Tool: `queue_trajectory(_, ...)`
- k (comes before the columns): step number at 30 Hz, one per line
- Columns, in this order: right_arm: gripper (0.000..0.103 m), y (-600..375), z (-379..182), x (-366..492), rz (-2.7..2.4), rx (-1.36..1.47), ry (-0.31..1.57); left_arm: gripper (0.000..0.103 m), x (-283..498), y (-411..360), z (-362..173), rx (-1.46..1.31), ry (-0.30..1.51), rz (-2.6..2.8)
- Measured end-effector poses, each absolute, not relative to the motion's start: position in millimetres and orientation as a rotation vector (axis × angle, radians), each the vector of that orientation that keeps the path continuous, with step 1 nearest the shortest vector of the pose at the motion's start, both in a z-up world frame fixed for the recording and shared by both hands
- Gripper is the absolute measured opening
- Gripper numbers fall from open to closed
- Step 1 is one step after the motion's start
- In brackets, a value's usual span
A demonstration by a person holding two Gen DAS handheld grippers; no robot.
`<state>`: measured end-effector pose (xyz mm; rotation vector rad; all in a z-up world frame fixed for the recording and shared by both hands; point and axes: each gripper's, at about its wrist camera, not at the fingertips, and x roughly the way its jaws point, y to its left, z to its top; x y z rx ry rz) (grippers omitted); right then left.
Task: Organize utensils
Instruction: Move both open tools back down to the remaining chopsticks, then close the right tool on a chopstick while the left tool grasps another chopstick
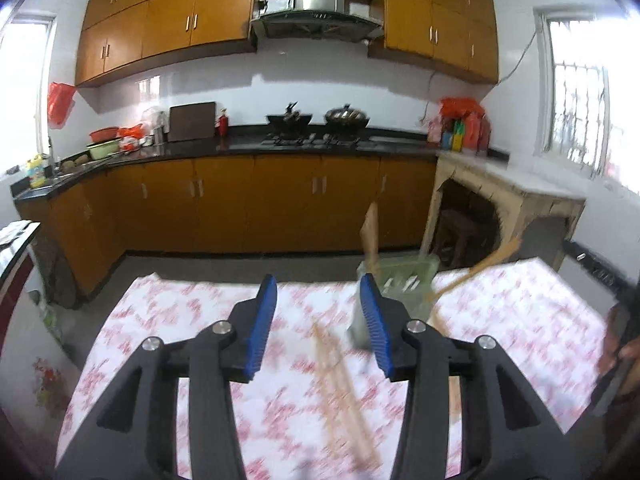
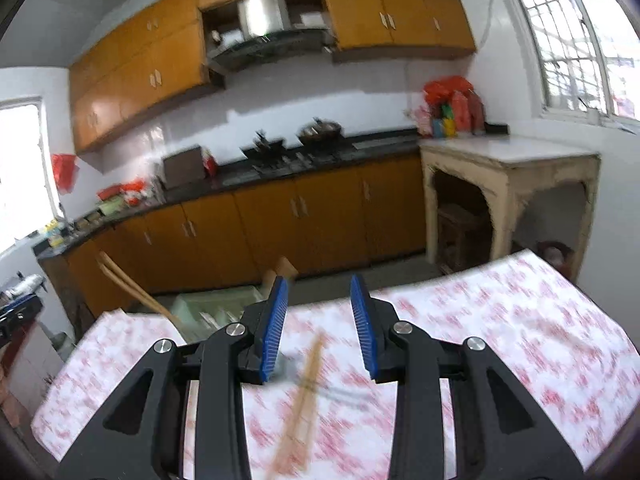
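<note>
A pair of wooden chopsticks (image 1: pixel 342 384) lies on the red-and-white floral tablecloth (image 1: pixel 168 320), just ahead of my open, empty left gripper (image 1: pixel 318 320). A pale green utensil basket (image 1: pixel 404 280) stands at the table's far edge, with a wooden spatula (image 1: pixel 370 236) upright in it and a long wooden utensil (image 1: pixel 480 266) leaning out to the right. In the right wrist view my right gripper (image 2: pixel 319 324) is open and empty above the chopsticks (image 2: pixel 302 392). The basket (image 2: pixel 212 312) is at the left there, with a wooden utensil (image 2: pixel 132 288) leaning left. Both views are blurred.
Orange kitchen cabinets and a black counter (image 1: pixel 240 148) with a stove and pans run along the far wall. A pale side table (image 2: pixel 508 160) stands at the right under a window. Floor lies between the table and the cabinets.
</note>
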<state>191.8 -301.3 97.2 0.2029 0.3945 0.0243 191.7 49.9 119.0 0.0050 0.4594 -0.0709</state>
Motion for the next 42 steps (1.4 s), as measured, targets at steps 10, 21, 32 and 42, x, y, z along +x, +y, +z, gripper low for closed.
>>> queue_trajectory(10,0.031,-292.4,-18.6,226.4,0.047,0.256,0.725,0.047,212.3,74.0,1.2,-0.085,0.678,-0.032)
queue_trajectory(21,0.02,-236.4,-82.5,250.3,0.129,0.131,0.897,0.047,218.1,62.8,-44.9,-0.064,0.759,-0.045)
queue_trajectory(32,0.008,-246.6,-90.3,259.1,-0.007,0.075,0.884,0.044,225.4,52.8,-61.9,-0.062,0.807,-0.092)
queue_trajectory(42,0.008,-278.8,-92.2,259.5,-0.116,0.122,0.877,0.031,245.1,36.3,-85.4,-0.017,0.878,-0.11)
